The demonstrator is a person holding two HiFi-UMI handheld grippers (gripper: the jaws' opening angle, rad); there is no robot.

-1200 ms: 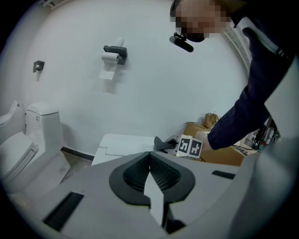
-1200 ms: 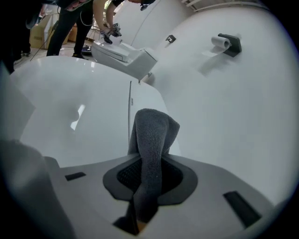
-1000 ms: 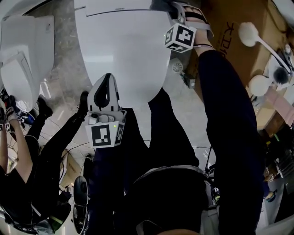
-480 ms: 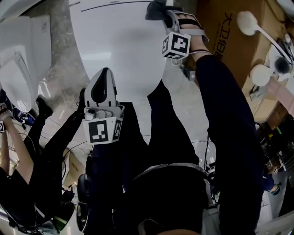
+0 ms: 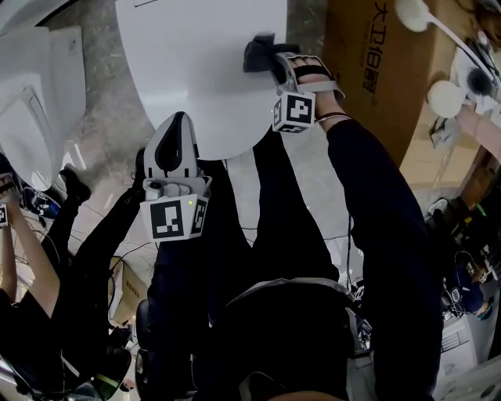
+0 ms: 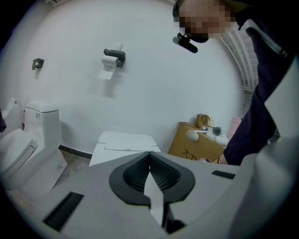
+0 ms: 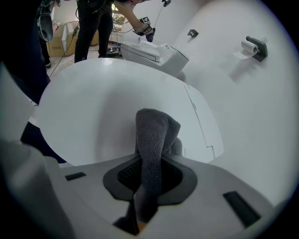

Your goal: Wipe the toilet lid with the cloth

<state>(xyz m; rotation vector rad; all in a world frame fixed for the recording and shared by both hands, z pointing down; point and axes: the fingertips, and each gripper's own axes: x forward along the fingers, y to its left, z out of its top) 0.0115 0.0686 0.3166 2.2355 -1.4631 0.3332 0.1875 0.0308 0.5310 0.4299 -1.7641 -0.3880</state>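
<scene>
The white toilet lid [image 5: 196, 70] is closed and fills the top middle of the head view. My right gripper [image 5: 257, 55] is shut on a dark grey cloth [image 5: 255, 53] and holds it against the lid's right side, near the rim. In the right gripper view the cloth [image 7: 152, 135] stands folded between the jaws, over the lid [image 7: 93, 102]. My left gripper [image 5: 174, 145] hovers by the lid's front edge. Its jaws are shut with nothing in them [image 6: 149, 161], and it points at the wall above the toilet [image 6: 122, 142].
A second white toilet [image 5: 35, 102] stands to the left, with another person [image 5: 31, 266] beside it. A cardboard box [image 5: 376, 70] stands right of the toilet, with white long-handled brushes [image 5: 413, 14] above it. A toilet-roll holder [image 6: 112, 57] hangs on the wall.
My right gripper has drawn the cloth along the lid's right side toward the front edge. The left gripper has hardly moved.
</scene>
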